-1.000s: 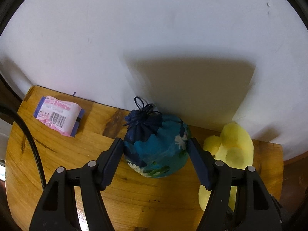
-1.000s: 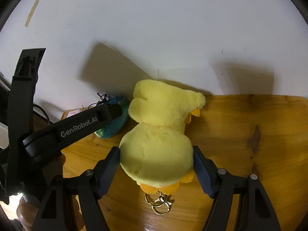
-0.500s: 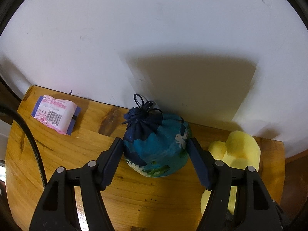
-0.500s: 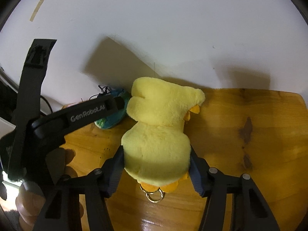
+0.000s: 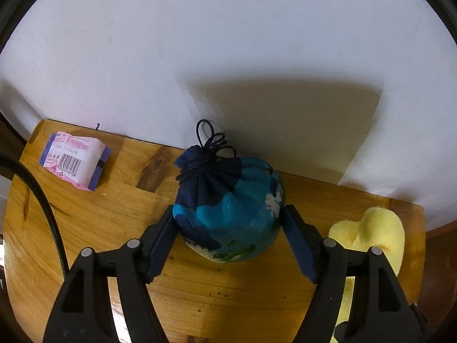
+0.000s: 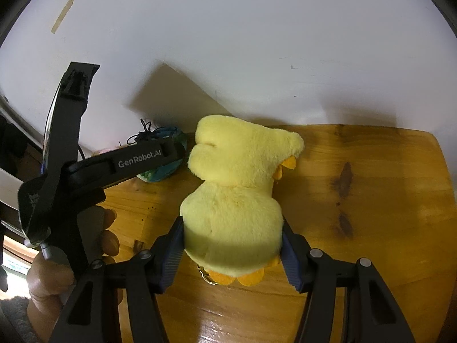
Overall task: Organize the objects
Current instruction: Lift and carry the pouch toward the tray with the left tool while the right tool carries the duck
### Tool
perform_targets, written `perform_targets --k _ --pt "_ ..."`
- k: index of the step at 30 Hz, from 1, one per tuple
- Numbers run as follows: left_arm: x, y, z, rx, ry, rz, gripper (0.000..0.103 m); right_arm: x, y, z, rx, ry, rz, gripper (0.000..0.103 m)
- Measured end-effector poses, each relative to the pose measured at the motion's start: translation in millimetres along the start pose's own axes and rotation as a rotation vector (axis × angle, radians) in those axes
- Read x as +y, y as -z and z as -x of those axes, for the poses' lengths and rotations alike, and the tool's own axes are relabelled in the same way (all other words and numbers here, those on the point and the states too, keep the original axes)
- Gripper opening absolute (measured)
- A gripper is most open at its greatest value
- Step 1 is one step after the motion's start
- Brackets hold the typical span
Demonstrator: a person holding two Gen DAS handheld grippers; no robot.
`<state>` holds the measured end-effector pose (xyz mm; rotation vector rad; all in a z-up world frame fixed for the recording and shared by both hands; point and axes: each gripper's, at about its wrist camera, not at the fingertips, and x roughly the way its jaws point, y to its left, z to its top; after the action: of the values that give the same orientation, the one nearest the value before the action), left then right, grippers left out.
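A blue-green drawstring pouch [image 5: 228,214] with a dark knotted top stands on the wooden table [image 5: 114,214] near the white wall. My left gripper [image 5: 228,234] is shut on the pouch, fingers pressing both its sides. A yellow plush duck [image 6: 234,194] lies on the table, head toward the wall. My right gripper [image 6: 232,254] is shut on the duck's lower body. The duck also shows at the right edge of the left wrist view [image 5: 371,234]. The pouch shows behind the left gripper's body in the right wrist view [image 6: 162,168].
A pink and white packet [image 5: 74,160] with a barcode lies at the table's back left corner. The white wall [image 5: 228,57] bounds the table's far edge. A black cable [image 5: 42,200] crosses the left side. The person's hand [image 6: 57,271] holds the left gripper.
The right gripper with the duck has shifted right and back relative to the pouch. The left gripper still grips the pouch, nearly unmoved.
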<state>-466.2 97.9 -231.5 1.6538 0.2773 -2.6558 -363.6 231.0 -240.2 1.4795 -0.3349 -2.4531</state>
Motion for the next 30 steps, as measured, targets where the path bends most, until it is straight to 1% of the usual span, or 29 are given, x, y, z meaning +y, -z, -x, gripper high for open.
perform_targets --k 1,2,5,7,11,14,18,21,22,23,24,25,26,27,28,29,30 --pt "-1 0 1 -0.004 -0.001 -0.006 0.074 0 2 0 -0.001 0.001 -0.002 0.061" --pt "-3 1 3 -0.015 -0.005 -0.015 0.07 1 4 1 0.0 -0.001 -0.003 0.06" --pt "-9 2 9 -0.034 -0.025 -0.044 0.061 3 10 3 0.003 -0.003 -0.002 0.059" --pt "-12 3 13 -0.04 -0.037 -0.06 0.06 4 14 7 0.002 -0.006 0.0 0.058" --pt "-20 6 25 -0.027 -0.041 -0.095 0.059 7 23 21 -0.007 -0.014 -0.004 0.058" --pt "-24 10 44 -0.014 -0.034 -0.114 0.058 10 33 37 -0.014 -0.024 -0.007 0.058" --pt "-28 18 83 -0.023 -0.006 -0.127 0.058 18 53 71 -0.035 -0.04 -0.011 0.058" --pt "-31 27 122 -0.021 0.021 -0.143 0.058 25 68 99 -0.057 -0.047 -0.007 0.058" --pt "-14 26 130 -0.019 0.028 -0.148 0.058 37 79 110 -0.068 -0.051 -0.003 0.058" --pt "-26 20 135 -0.018 0.034 -0.155 0.058 39 67 114 -0.075 -0.054 -0.004 0.058" --pt "-29 24 150 -0.019 0.043 -0.167 0.058 38 67 122 -0.083 -0.058 -0.005 0.058" --pt "-31 29 164 -0.021 0.052 -0.181 0.058 43 76 138 -0.095 -0.066 -0.006 0.058" --pt "-33 34 178 -0.023 0.058 -0.198 0.058 38 79 150 -0.103 -0.071 -0.007 0.058" --pt "-21 24 176 -0.025 0.063 -0.209 0.058 44 85 161 -0.112 -0.077 -0.005 0.058" --pt "-19 33 194 -0.032 0.072 -0.231 0.058 46 92 173 -0.124 -0.083 -0.003 0.058" --pt "-8 46 195 -0.037 0.072 -0.243 0.058 46 92 174 -0.132 -0.09 0.0 0.058" --pt "-7 58 207 -0.046 0.071 -0.268 0.058 51 100 187 -0.142 -0.1 0.005 0.058"
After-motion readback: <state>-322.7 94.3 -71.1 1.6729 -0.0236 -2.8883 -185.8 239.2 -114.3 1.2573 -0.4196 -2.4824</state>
